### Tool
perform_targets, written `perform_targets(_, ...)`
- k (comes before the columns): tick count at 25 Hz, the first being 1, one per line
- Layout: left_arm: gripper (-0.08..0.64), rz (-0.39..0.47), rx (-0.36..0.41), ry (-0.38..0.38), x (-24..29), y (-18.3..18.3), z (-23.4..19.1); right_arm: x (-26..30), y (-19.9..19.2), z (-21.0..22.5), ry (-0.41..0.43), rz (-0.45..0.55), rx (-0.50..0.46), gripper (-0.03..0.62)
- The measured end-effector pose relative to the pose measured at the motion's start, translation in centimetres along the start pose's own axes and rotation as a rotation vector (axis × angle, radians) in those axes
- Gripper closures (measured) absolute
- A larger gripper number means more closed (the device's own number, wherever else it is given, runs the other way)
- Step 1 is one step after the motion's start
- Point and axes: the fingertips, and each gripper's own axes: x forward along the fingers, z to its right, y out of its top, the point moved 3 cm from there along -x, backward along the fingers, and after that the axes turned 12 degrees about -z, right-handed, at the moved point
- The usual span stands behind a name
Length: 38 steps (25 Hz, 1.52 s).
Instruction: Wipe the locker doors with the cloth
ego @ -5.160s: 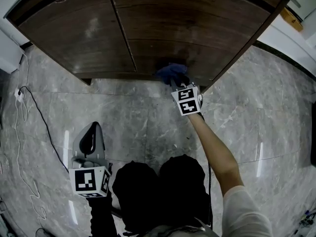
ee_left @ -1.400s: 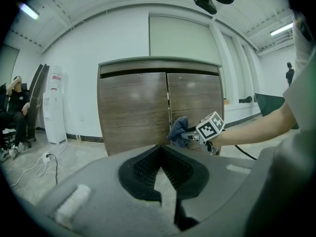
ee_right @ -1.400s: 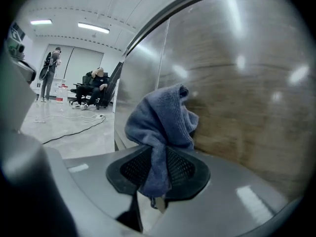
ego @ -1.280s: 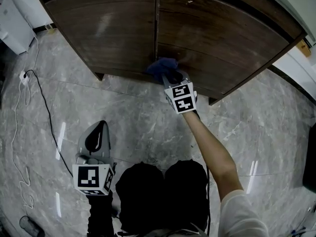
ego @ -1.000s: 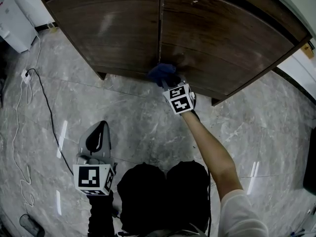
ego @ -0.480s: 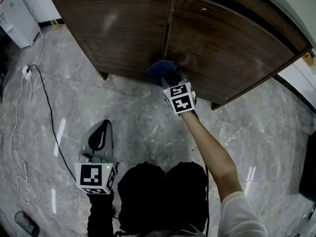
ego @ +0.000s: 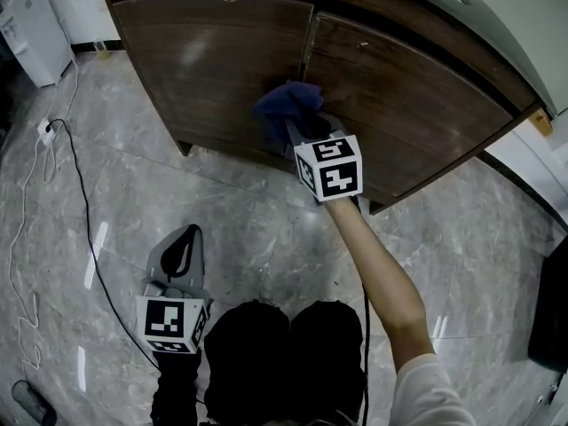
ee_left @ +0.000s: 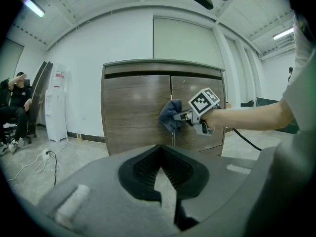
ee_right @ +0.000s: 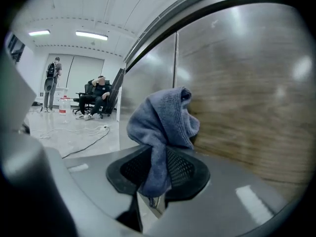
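Soft, limp cloth (ego: 286,105) hung bunched in right gripper's (ego: 296,128) clamped fingers at locker doors (ego: 213,60), best pinched mid-fold; left gripper's (ego: 185,236) fingers were closed, empty.

Grey marble floor (ego: 461,238); cable (ego: 85,211) trailing left; white dispenser (ee_left: 57,102); seated person (ee_left: 15,100) beside it.
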Motion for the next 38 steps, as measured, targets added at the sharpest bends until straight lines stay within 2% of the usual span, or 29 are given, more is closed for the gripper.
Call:
perform_targets(13,0.56,0.023,-0.007,-0.011,-0.8,0.4,0.0,-5.1,11.6,0.5,0.004,0.163,0.059,0.5)
perform_targets(22,0.56,0.034,-0.015,0.0,-1.3,0.4,-0.7,-6.6,14.9,0.7,-0.007,0.238,0.077,0.5)
perform_targets(28,0.56,0.034,-0.018,-0.005,-1.3,0.3,-0.7,-5.8,14.6,0.3,-0.012,0.249,0.075,0.5)
perform_targets(38,0.56,0.026,-0.028,0.006,-1.3,-0.4,-1.5,-0.9,8.9,-1.5,-0.003,0.169,0.045,0.5)
